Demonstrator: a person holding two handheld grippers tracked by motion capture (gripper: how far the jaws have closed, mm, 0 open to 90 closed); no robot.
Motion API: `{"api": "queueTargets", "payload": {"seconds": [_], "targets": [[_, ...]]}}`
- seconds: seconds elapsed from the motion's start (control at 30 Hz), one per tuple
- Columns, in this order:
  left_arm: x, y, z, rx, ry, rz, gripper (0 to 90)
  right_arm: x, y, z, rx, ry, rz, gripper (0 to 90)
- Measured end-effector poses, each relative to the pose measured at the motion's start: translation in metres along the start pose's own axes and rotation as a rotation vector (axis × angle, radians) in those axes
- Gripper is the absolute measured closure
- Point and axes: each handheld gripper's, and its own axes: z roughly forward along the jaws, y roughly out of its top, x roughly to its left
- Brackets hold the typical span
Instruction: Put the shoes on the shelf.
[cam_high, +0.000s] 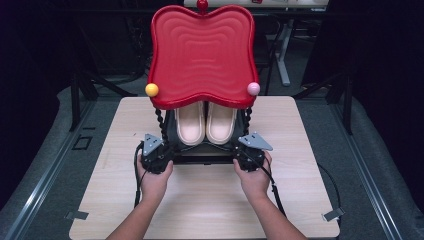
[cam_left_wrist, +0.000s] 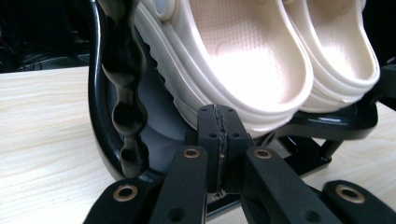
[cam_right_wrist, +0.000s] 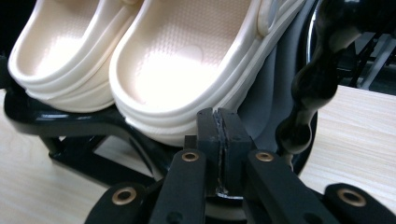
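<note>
A pair of cream clogs sits heel-forward on the lower shelf of a small black rack (cam_high: 205, 156), the left clog (cam_high: 190, 122) beside the right clog (cam_high: 221, 122). A wavy red tray (cam_high: 202, 55) forms the rack's top. My left gripper (cam_high: 165, 152) rests at the rack's front left corner and my right gripper (cam_high: 241, 150) at its front right corner. In the left gripper view the left gripper (cam_left_wrist: 218, 126) has its pads pressed together just below the near clog's heel (cam_left_wrist: 233, 65). In the right gripper view the right gripper (cam_right_wrist: 218, 128) is likewise shut under a clog heel (cam_right_wrist: 187, 65), nothing between the pads.
The rack stands on a light wooden table (cam_high: 205, 200). Twisted black posts (cam_left_wrist: 122, 93) (cam_right_wrist: 317, 79) hold the tray up at each side. A yellow ball (cam_high: 151, 89) and a pink ball (cam_high: 253, 88) cap the tray's front corners. Dark floor and table legs surround.
</note>
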Motion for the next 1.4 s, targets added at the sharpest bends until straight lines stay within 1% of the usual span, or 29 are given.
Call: {"api": "queueTargets", "payload": {"seconds": [0.07, 0.1, 0.13, 0.17, 0.2, 0.27, 0.33, 0.4, 0.53, 0.6, 0.63, 0.67, 0.73, 0.87, 0.93, 1.0, 1.07, 1.2, 1.23, 1.27, 1.4], "targets": [[0.000, 0.003, 0.002, 0.006, 0.002, -0.004, 89.7, 0.000, 0.001, 0.003, -0.005, -0.003, 0.009, 87.2], [0.001, 0.004, 0.003, -0.004, 0.004, 0.000, 89.7, 0.000, 0.002, 0.005, 0.000, -0.006, 0.008, 87.1], [0.000, 0.005, 0.004, 0.003, 0.008, 0.005, 89.6, 0.001, 0.002, 0.006, -0.003, -0.012, 0.009, 87.5], [-0.001, 0.006, 0.005, -0.003, 0.013, 0.005, 89.6, 0.000, 0.004, 0.007, -0.003, -0.019, 0.010, 88.0], [-0.001, 0.007, 0.006, 0.001, 0.014, 0.012, 89.6, 0.000, 0.005, 0.008, -0.006, -0.016, 0.015, 87.9], [-0.001, 0.009, 0.007, 0.002, 0.026, 0.012, 89.9, 0.000, 0.006, 0.009, -0.006, -0.021, 0.019, 88.8], [0.000, 0.011, 0.009, -0.008, 0.033, 0.002, 90.0, 0.000, 0.007, 0.010, -0.011, -0.026, 0.024, 89.4], [0.000, 0.013, 0.010, -0.009, 0.033, -0.008, 90.0, 0.000, 0.008, 0.011, -0.008, -0.029, 0.020, 89.6], [0.001, 0.015, 0.012, -0.008, 0.032, -0.010, 90.0, 0.001, 0.009, 0.014, -0.010, -0.035, 0.021, 89.8], [0.001, 0.016, 0.012, -0.002, 0.030, 0.005, 90.0, 0.003, 0.010, 0.015, -0.010, -0.045, 0.010, 89.9], [0.001, 0.016, 0.013, -0.003, 0.031, 0.005, 90.0, 0.003, 0.010, 0.015, -0.013, -0.051, 0.006, 89.9], [0.001, 0.018, 0.013, 0.009, 0.034, 0.007, 90.0, 0.003, 0.011, 0.015, -0.006, -0.048, 0.006, 89.9], [0.000, 0.019, 0.014, 0.008, 0.041, 0.007, 90.0, 0.004, 0.012, 0.016, -0.013, -0.048, 0.006, 90.0], [0.002, 0.018, 0.014, 0.005, 0.033, 0.005, 90.0, 0.006, 0.013, 0.015, -0.021, -0.032, -0.007, 90.0], [0.002, 0.017, 0.013, 0.009, 0.032, 0.010, 90.0, 0.005, 0.013, 0.015, -0.016, -0.037, -0.009, 90.0], [0.000, 0.016, 0.012, 0.005, 0.031, 0.005, 90.0, 0.003, 0.012, 0.015, 0.002, -0.040, 0.003, 90.0], [0.001, 0.015, 0.011, 0.006, 0.027, 0.011, 90.0, 0.002, 0.011, 0.015, 0.001, -0.031, 0.007, 89.9], [0.002, 0.014, 0.009, 0.011, 0.016, 0.017, 90.0, 0.003, 0.011, 0.013, 0.009, -0.026, -0.012, 89.9], [0.002, 0.014, 0.009, 0.010, 0.013, 0.018, 89.9, 0.003, 0.010, 0.013, 0.004, -0.025, -0.012, 89.9], [0.002, 0.014, 0.009, 0.002, 0.017, 0.020, 89.4, 0.003, 0.009, 0.012, 0.004, -0.024, -0.017, 89.8], [0.003, 0.014, 0.007, 0.001, 0.029, 0.016, 88.5, 0.004, 0.008, 0.010, -0.004, -0.018, -0.027, 89.6]]}}
